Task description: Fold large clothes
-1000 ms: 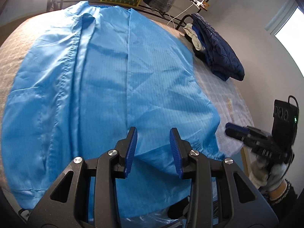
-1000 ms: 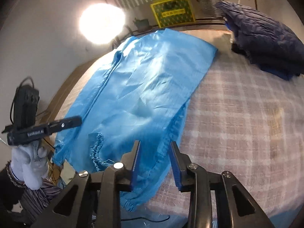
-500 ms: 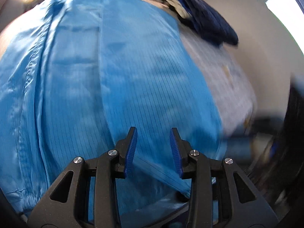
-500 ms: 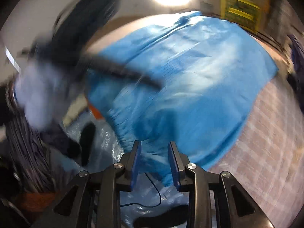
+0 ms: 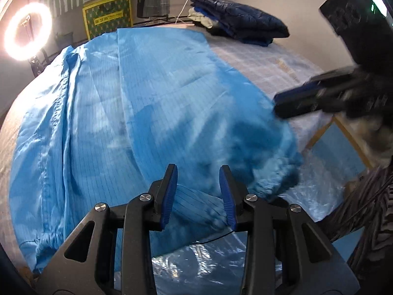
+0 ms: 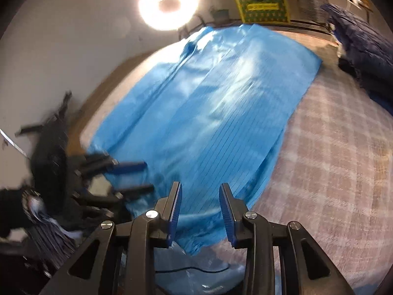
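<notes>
Blue garment spread over checked bed, ring light behind; left gripper gaping, right gripper opening, both empty.

A bed with a pale plaid cover fills both views. A large light-blue garment with fine dark pinstripes lies spread flat across it, one sleeve folded over the body, its gathered cuffs hanging over the near edge at the bottom of the frame. A dark navy quilted jacket lies folded on other folded clothes at the far corner, upper right.
</notes>
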